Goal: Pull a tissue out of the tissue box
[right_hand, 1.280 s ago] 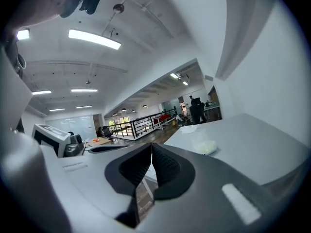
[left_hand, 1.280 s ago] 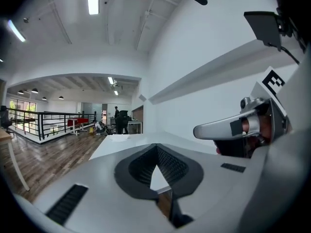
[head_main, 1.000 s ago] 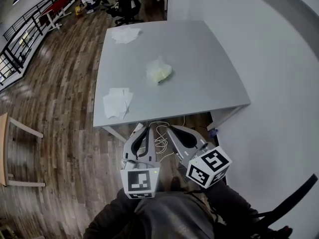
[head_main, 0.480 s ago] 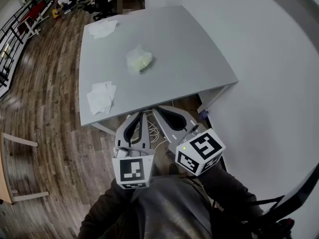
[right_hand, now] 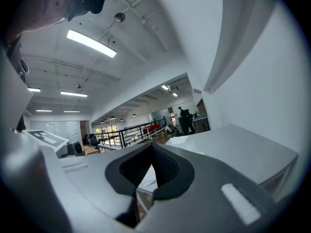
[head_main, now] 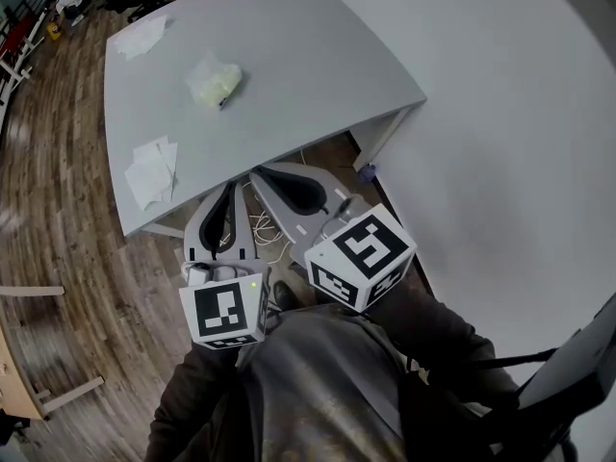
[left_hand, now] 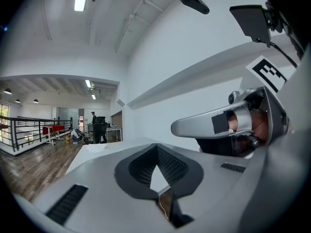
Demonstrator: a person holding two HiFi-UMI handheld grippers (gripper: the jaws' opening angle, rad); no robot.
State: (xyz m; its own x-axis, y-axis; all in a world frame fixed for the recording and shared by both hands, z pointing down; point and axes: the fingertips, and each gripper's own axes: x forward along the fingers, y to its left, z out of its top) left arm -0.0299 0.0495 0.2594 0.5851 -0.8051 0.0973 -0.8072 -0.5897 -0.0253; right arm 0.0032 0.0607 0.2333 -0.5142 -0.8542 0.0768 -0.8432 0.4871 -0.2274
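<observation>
Tissue box, a soft yellowish pack, is in neither claw. Nearest, the left gripper and the right gripper hang close to the person's body, both with jaws together and empty, their tips just short of the table edge. Loose tissues lie at the near corner, the box well beyond them at mid-table, and another sheet farther still. This fits a pull already finished, or one still to come

A grey table stands on a dark wooden plank floor, one side next to a plain white wall. Farther off runs a black railing. Long strip lights shine on the white ceiling.
</observation>
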